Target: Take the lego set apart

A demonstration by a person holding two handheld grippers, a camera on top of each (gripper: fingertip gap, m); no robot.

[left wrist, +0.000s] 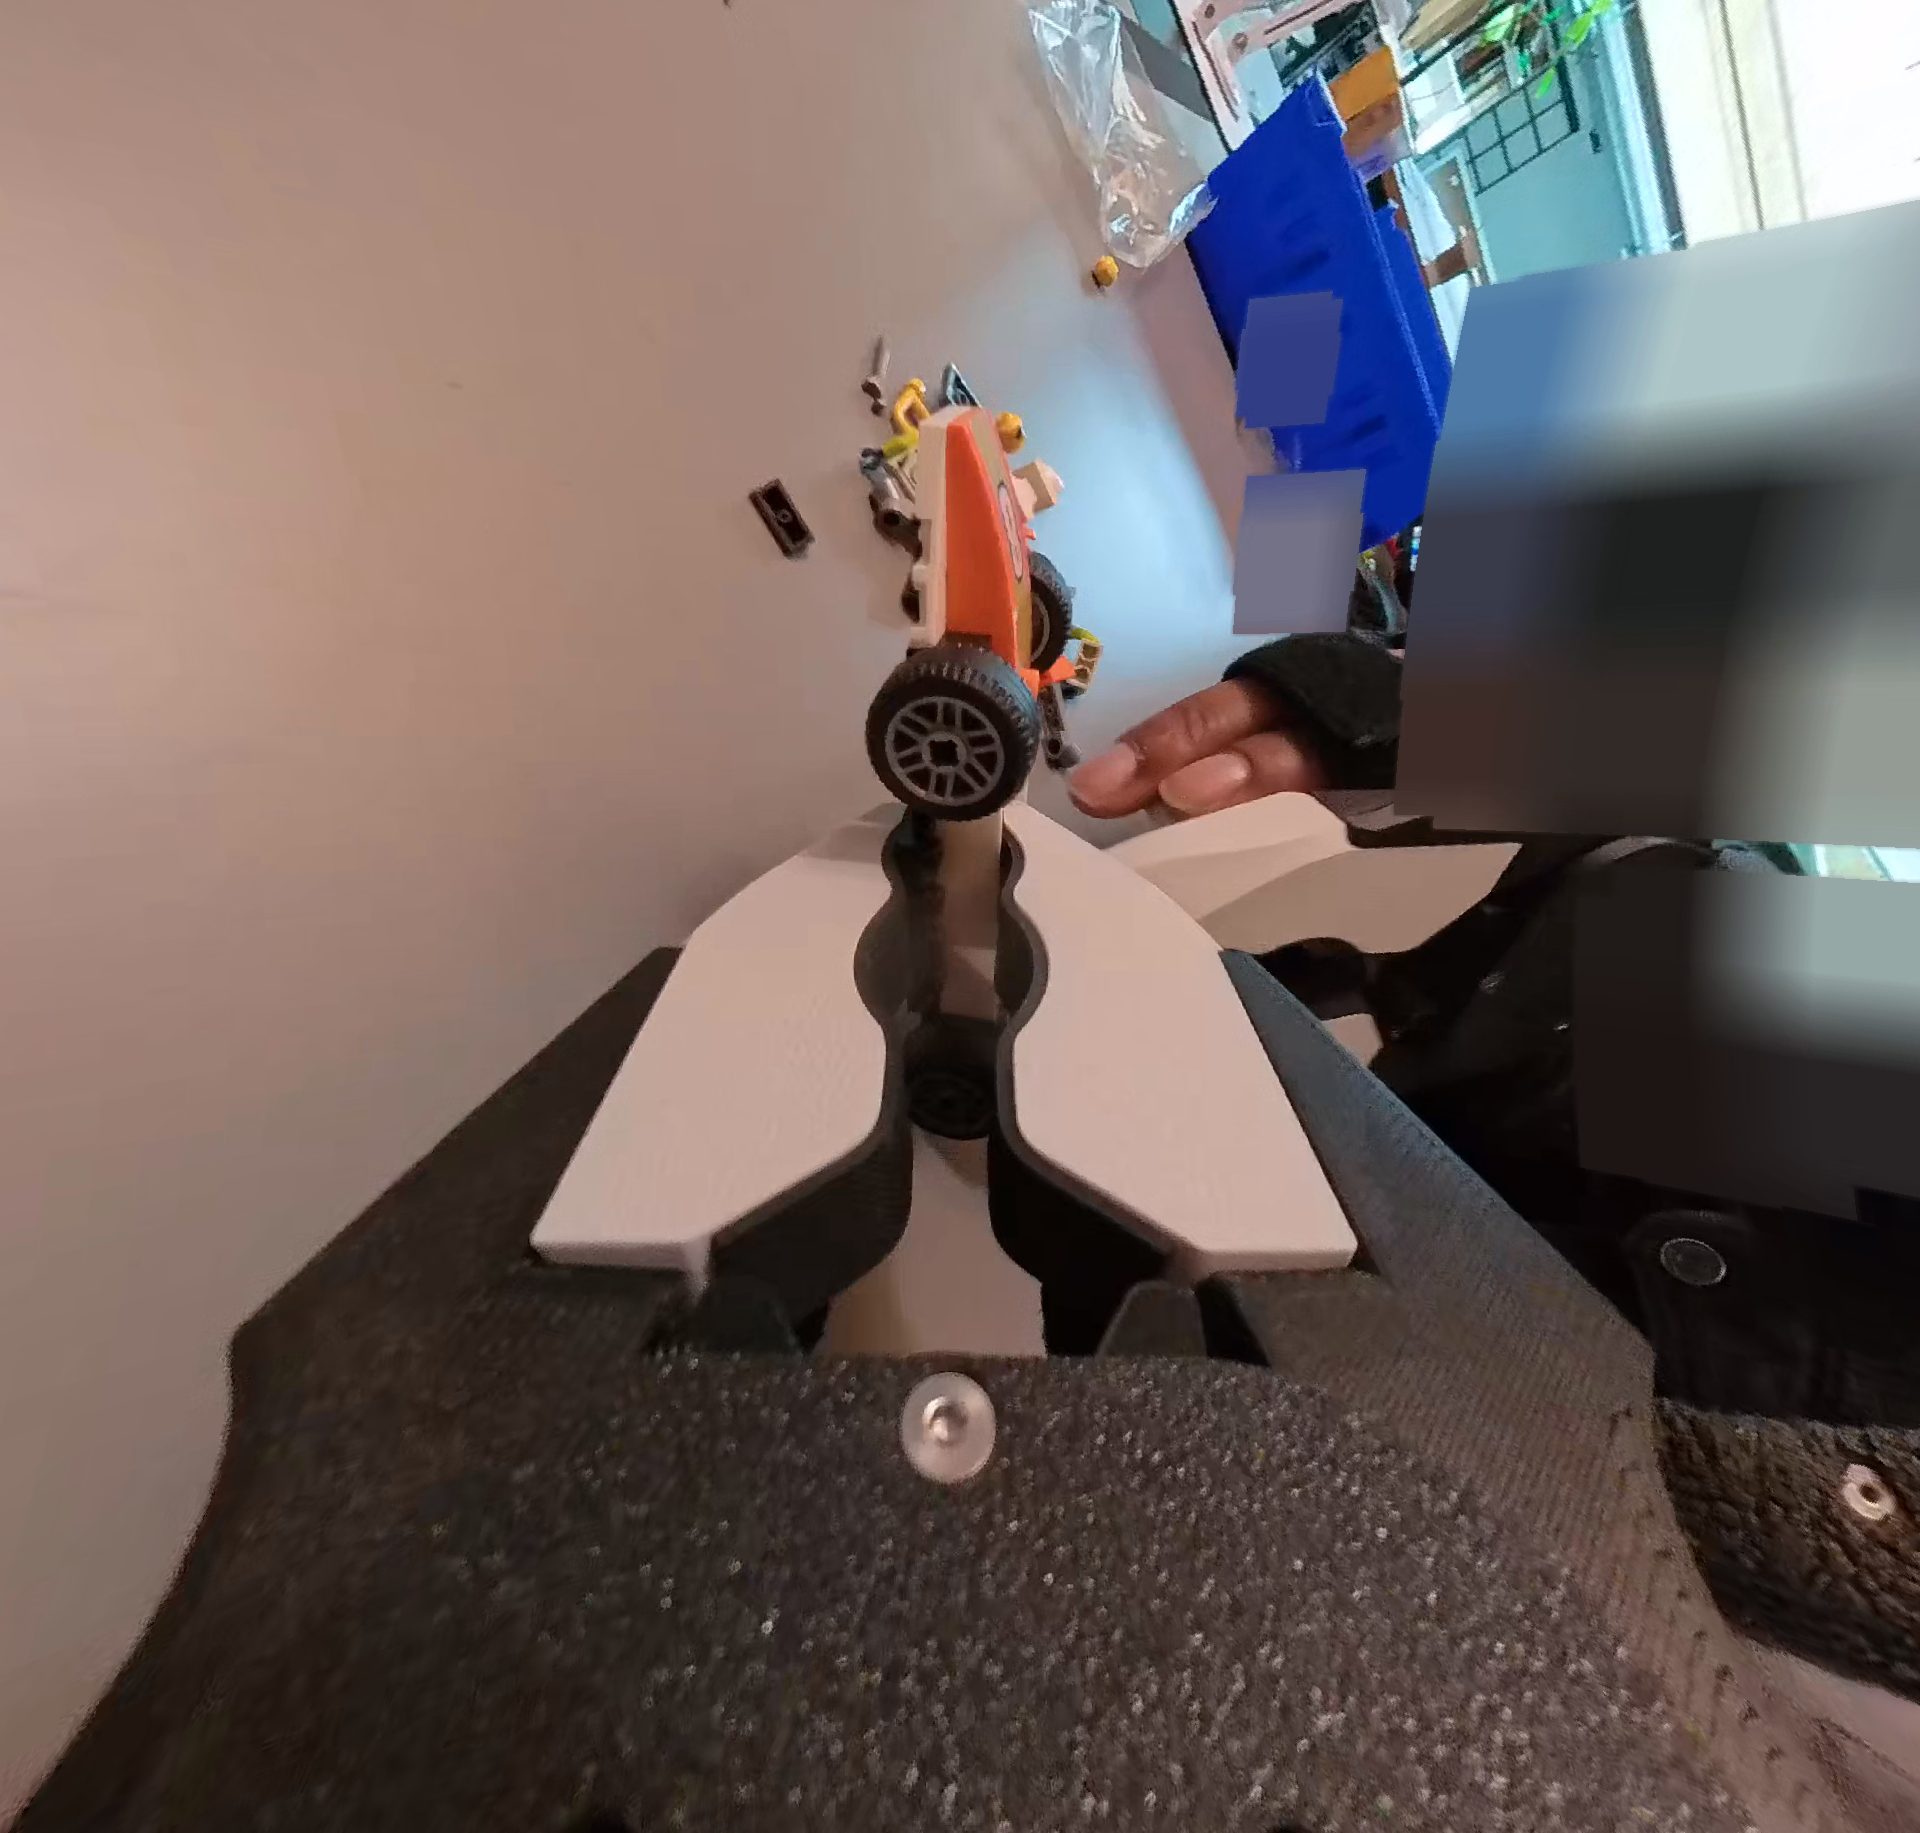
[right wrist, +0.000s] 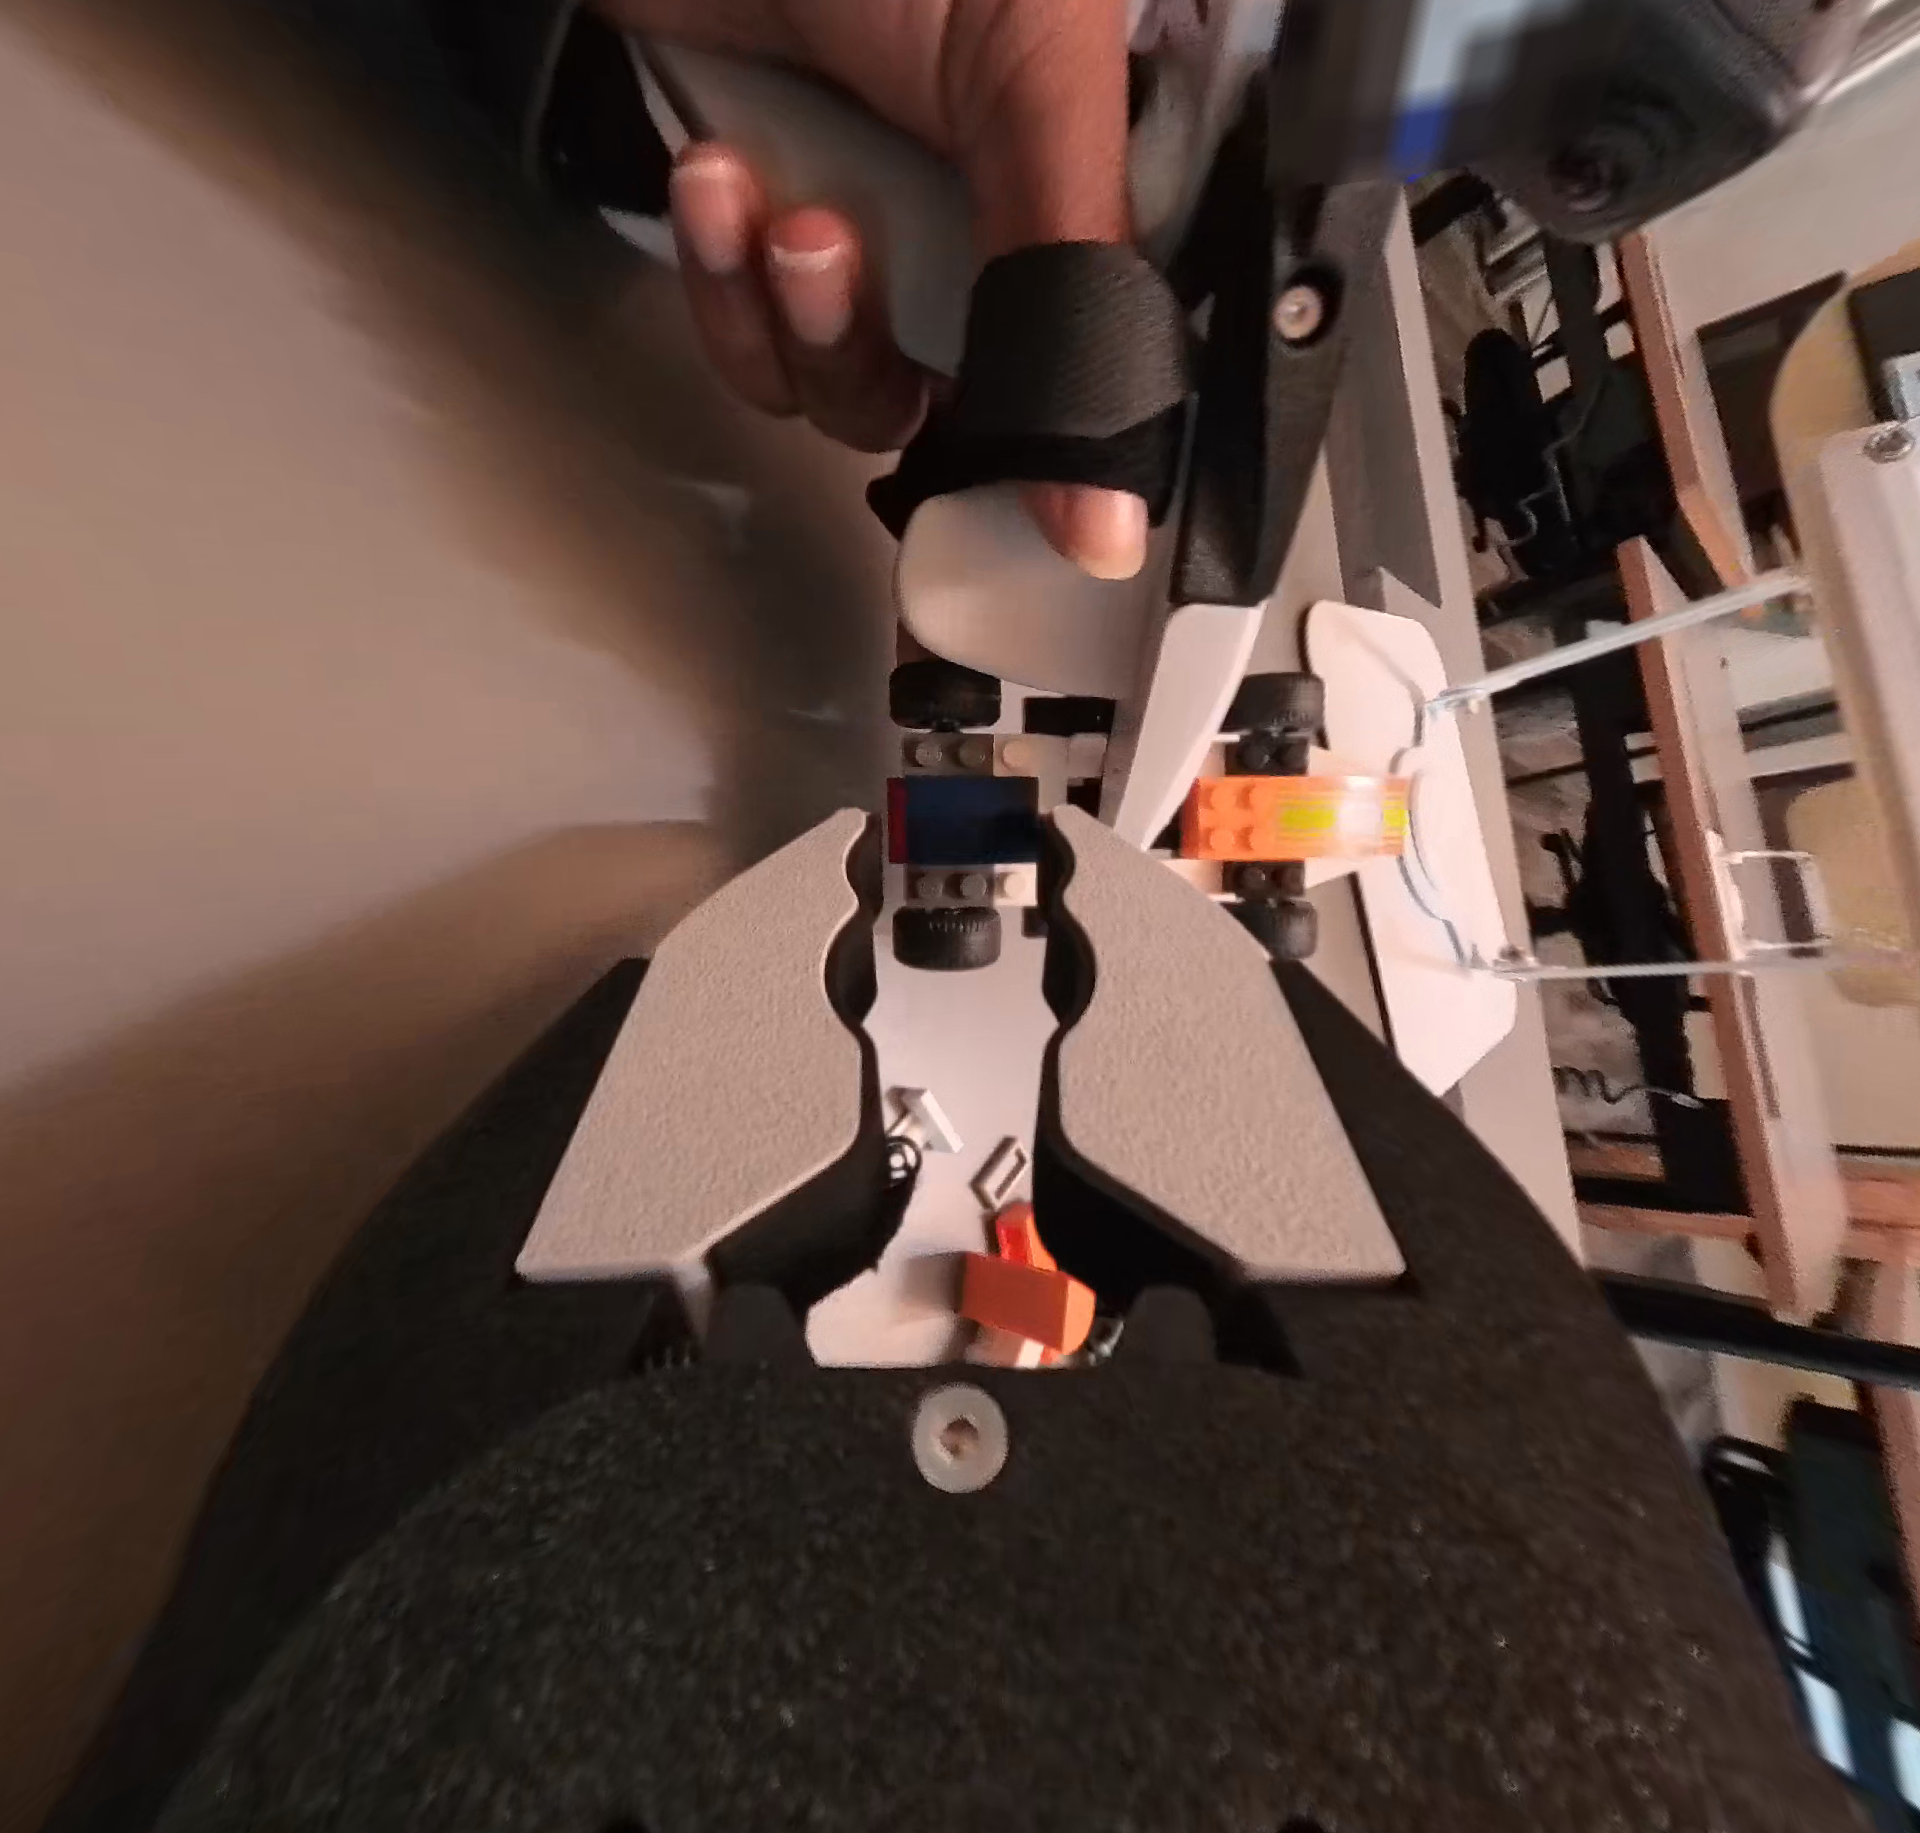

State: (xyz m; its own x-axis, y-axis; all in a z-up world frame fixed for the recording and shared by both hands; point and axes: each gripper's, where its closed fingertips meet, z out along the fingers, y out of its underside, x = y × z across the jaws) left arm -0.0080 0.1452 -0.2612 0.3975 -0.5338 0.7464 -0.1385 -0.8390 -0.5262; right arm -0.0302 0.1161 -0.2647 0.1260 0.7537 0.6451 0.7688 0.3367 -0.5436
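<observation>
through the left wrist view, we saw our left gripper [left wrist: 951,848] with its pale grey fingers drawn close together, a narrow gap between them, clamped on the small orange-and-white lego car with black tyres and grey hubs [left wrist: 977,578]. the car stood up past the fingertips, one wheel [left wrist: 951,739] nearest the camera and another wheel showing down in the slot between the fingers. on the white table [left wrist: 416,433] beyond lay loose pieces: a small black plate [left wrist: 781,518], a tiny yellow stud [left wrist: 1105,273] and a crumpled clear plastic bag [left wrist: 1117,121] beside a blue bin [left wrist: 1320,256]. a hand [left wrist: 1184,755] showed at the right edge.

through the right wrist view, our right gripper [right wrist: 961,833] had its jaws partly open, the tips on either side of a dark blue block [right wrist: 966,822] on the car's rear; we could not tell whether they pressed it. the car [right wrist: 1288,822] was held in the other gripper's white fingers [right wrist: 1164,744], above the hand [right wrist: 883,121] on that gripper's handle. below, between our fingers, loose orange bricks [right wrist: 1023,1300] and small grey parts [right wrist: 925,1118] lay on the table.
</observation>
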